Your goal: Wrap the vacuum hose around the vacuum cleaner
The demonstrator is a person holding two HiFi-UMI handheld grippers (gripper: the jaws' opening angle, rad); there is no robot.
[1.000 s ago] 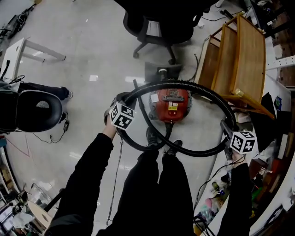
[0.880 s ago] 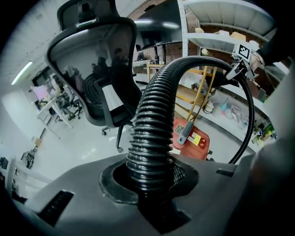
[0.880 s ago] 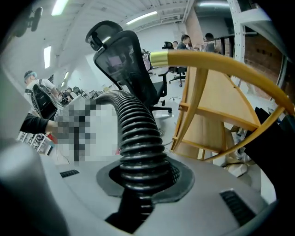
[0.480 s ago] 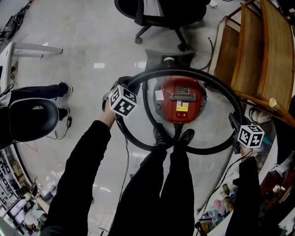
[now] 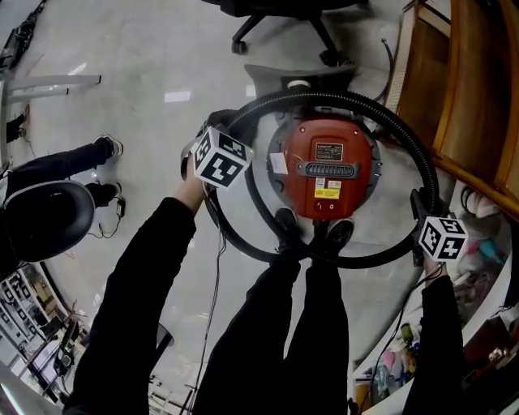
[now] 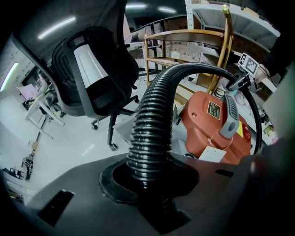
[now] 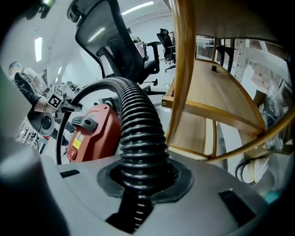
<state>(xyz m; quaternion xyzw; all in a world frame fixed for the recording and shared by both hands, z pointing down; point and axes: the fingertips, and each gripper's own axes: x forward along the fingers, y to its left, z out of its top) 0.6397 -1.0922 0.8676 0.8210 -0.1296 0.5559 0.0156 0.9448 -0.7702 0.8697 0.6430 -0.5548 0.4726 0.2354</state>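
A red vacuum cleaner [image 5: 324, 166] stands on the floor just in front of the person's shoes. Its black ribbed hose [image 5: 405, 138] arcs over the far side of the body and crosses under it near the feet, forming a ring. My left gripper [image 5: 212, 138] is shut on the hose at the ring's left. My right gripper [image 5: 422, 209] holds it at the right, its jaws closing on the hose. In the left gripper view the hose [image 6: 152, 129] rises from the jaws toward the vacuum cleaner [image 6: 216, 129]. The right gripper view shows the same hose [image 7: 138, 124] and vacuum cleaner [image 7: 90, 133].
A black office chair [image 5: 276, 12] stands beyond the vacuum. Wooden furniture [image 5: 478, 97] crowds the right side, close to my right gripper. A grey floor nozzle [image 5: 300, 77] lies behind the vacuum. A seated person [image 5: 49, 203] is at the left, and clutter fills the lower right.
The view has shifted over the vacuum, which now looks larger and nearer. The hose ring has drawn in around its body. Both grippers keep their hold on the hose.
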